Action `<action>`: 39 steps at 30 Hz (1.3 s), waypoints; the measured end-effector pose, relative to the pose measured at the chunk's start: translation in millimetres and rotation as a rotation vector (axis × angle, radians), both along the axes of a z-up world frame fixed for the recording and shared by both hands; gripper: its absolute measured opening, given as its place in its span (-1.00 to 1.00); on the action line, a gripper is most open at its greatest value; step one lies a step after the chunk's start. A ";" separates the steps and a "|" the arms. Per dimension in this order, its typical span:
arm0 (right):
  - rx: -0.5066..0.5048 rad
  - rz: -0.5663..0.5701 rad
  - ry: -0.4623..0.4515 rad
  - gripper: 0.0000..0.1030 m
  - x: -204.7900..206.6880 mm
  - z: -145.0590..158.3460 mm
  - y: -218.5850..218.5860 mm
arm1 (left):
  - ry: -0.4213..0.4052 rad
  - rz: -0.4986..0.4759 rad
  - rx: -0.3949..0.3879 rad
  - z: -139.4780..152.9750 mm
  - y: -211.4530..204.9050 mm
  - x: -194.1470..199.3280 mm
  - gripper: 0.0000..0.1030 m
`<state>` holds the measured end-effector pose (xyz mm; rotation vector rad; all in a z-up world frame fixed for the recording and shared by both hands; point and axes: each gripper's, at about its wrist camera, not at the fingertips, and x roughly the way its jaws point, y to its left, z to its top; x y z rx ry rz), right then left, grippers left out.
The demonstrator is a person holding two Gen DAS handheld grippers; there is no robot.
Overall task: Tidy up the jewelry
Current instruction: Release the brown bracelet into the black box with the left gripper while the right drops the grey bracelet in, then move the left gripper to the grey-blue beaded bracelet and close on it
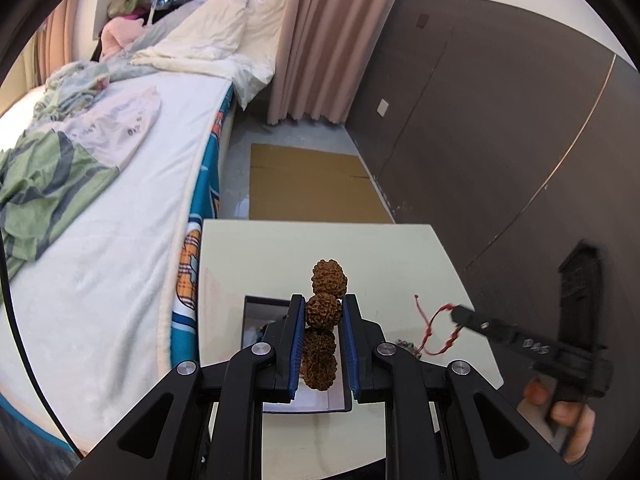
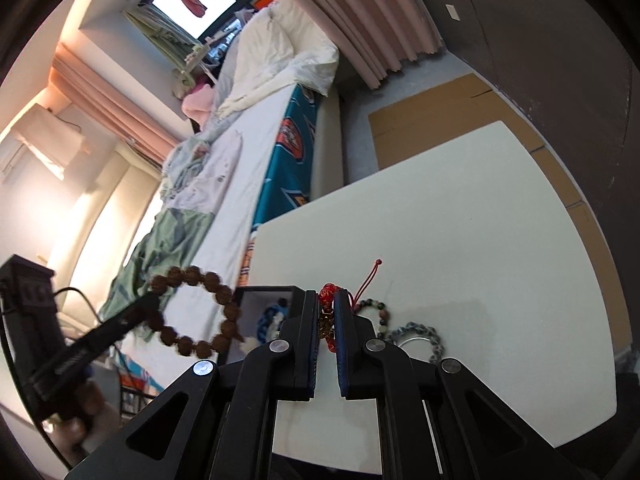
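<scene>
Seed bracelet [image 1: 323, 312] in left claw [image 1: 323, 316] hides box [image 1: 256, 312] interior.

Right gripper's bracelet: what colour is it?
Red cord bracelet with red beads and a gold charm, seen best in the right wrist view.

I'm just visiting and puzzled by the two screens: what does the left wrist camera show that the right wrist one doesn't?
Only the left view shows the left claw pinching a bead of the brown bead bracelet, and the right claw's grip on a red cord loop.

Only the right view shows two more bracelets lying on the table, and the brown bracelet as a full ring.

Both show the cream table, the open black box, and the bed.
</scene>
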<state>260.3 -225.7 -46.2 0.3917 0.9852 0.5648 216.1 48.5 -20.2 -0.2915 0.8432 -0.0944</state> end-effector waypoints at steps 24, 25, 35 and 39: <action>0.103 0.170 -0.025 -0.82 -9.5 4.2 68.9 | 0.088 0.066 -0.060 -37.6 34.0 -1.9 0.28; 0.107 0.169 -0.025 -0.82 -9.9 3.5 71.7 | 0.087 0.069 -0.060 -36.7 36.4 -3.1 0.28; 0.088 0.110 0.011 0.27 -5.6 2.2 59.6 | 0.061 0.065 -0.050 -27.4 40.3 -13.3 0.58; 0.059 0.071 0.019 0.27 -3.4 2.8 38.2 | 0.057 0.052 -0.053 -25.3 33.8 -13.3 0.59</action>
